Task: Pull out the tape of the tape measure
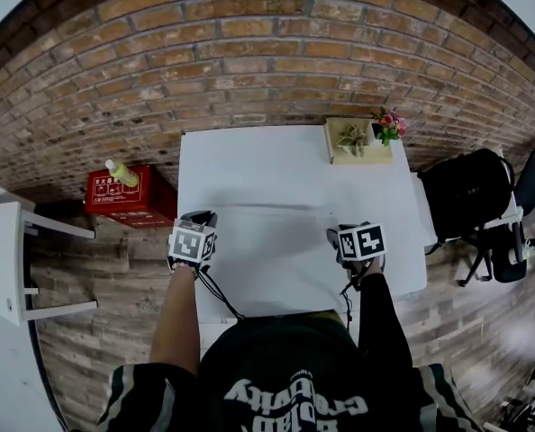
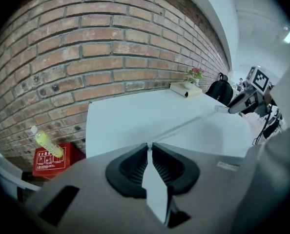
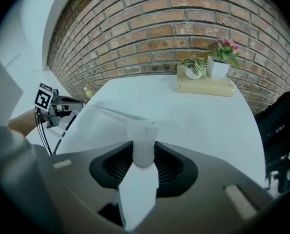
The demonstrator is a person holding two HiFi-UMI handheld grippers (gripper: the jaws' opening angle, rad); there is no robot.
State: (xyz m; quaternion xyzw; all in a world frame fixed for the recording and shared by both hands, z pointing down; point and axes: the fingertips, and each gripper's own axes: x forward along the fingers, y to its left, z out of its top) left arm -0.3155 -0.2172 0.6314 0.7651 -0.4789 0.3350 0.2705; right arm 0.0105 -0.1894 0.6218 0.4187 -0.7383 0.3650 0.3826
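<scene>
White tape measure (image 3: pixel 143 147); tape (image 3: pixel 116 117) drawn out, taut.

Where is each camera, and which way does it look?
Head view: on the head, looking down at the white table; both arms show.
Left gripper view: on left gripper, facing brick wall; jaws pinching tape.
Right gripper view: on right gripper, facing plants; jaws holding tape measure.
Shared: both gripper views show the tape.

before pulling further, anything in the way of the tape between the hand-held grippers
Nothing visible: the tape spans bare table from the left hand-held gripper to the tape measure in the right hand-held gripper; plants stand far off.
</scene>
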